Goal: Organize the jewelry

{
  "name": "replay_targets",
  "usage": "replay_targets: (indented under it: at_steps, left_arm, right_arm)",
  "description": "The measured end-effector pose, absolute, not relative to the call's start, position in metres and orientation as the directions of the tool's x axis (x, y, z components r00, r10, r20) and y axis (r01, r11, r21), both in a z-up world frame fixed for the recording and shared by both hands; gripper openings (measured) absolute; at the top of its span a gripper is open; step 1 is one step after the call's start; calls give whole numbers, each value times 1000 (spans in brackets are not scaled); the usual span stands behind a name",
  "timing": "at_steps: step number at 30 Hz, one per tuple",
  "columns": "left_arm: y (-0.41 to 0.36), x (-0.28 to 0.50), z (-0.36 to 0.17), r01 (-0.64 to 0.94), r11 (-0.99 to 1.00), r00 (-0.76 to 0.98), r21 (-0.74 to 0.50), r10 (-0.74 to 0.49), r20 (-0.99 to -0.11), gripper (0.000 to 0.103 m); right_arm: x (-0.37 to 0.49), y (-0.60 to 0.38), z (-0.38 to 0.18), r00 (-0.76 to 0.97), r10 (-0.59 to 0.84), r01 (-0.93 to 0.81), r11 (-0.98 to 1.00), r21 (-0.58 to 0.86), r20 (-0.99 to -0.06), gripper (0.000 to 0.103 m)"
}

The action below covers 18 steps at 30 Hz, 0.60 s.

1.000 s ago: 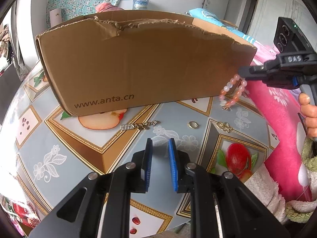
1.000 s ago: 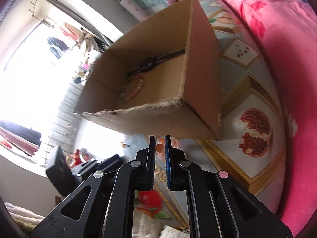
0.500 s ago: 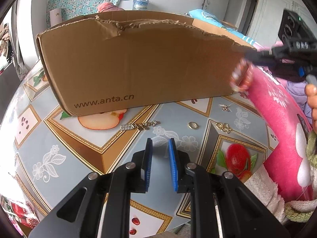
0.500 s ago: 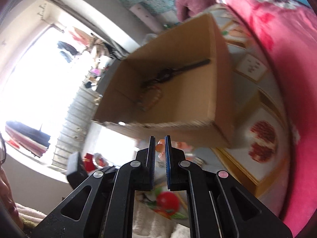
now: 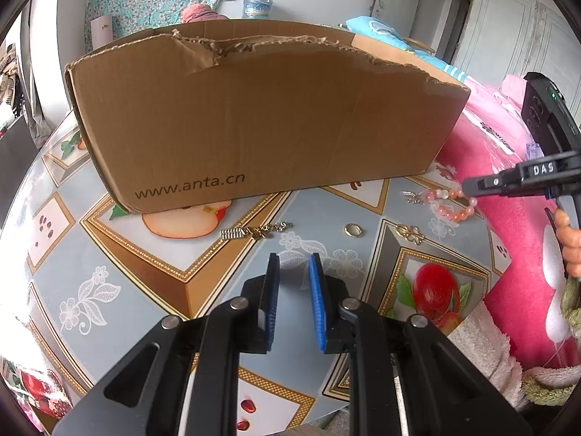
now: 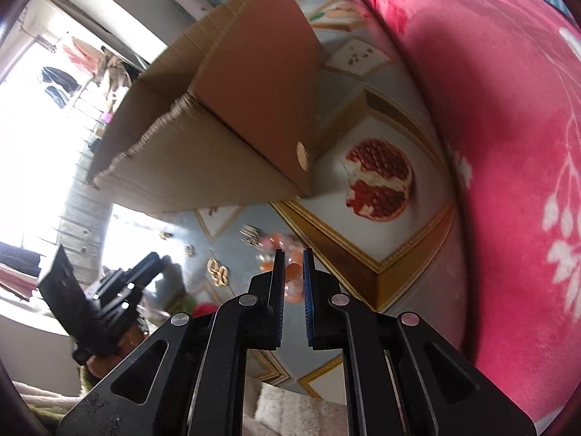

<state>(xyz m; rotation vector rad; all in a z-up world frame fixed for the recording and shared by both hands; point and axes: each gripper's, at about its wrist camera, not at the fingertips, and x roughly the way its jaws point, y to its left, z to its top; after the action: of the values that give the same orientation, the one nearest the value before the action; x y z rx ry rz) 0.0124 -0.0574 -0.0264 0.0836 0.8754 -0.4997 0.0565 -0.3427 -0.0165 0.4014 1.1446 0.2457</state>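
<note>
A brown cardboard box marked "www.anta.cn" stands on the patterned table. My right gripper is low over the table to the right of the box, shut on a pink and orange bead bracelet. The beads reach down to the tabletop. In the right wrist view, beads of that bracelet show between the narrow jaws of the right gripper. My left gripper hovers over the table's front with a small gap and nothing in it. Ahead of it lie a gold chain, a ring and a gold brooch.
A small silver piece lies beside the bracelet. A pink blanket bounds the table on the right, with a white towel in front of it. A person's fingers grip the right tool's handle. The box's corner stands near the right gripper.
My right gripper swung up toward the box's rim with the bracelet, then came down to the table right of the box. Its view no longer shows the box's inside. The left gripper stayed still.
</note>
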Motion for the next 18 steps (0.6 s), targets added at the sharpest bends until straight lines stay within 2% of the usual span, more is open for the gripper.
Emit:
replay_targets:
  at_steps: [4,8,12,18]
  left_arm:
    - [-60,13,-26,453,883,534,-124,-380,-755,16]
    - [-60,13,-26,453,883,534,-126,-381,-754,16]
    - [-59,12,-26,453,882,536,-128,-384,-751,16]
    - [-58,11,-27,456,880,538,-131,-390,-747,16]
  right_arm:
    - [60,-341,-22,402,355,6,921,390,-844,13]
    - [59,-338,-18,427,304,-2,942,335,-852,29]
    - [56,-338,-9,470,290,-14,947,322,-834,32]
    - [54,-309,-1,506,373,-132,924,358,-777,36]
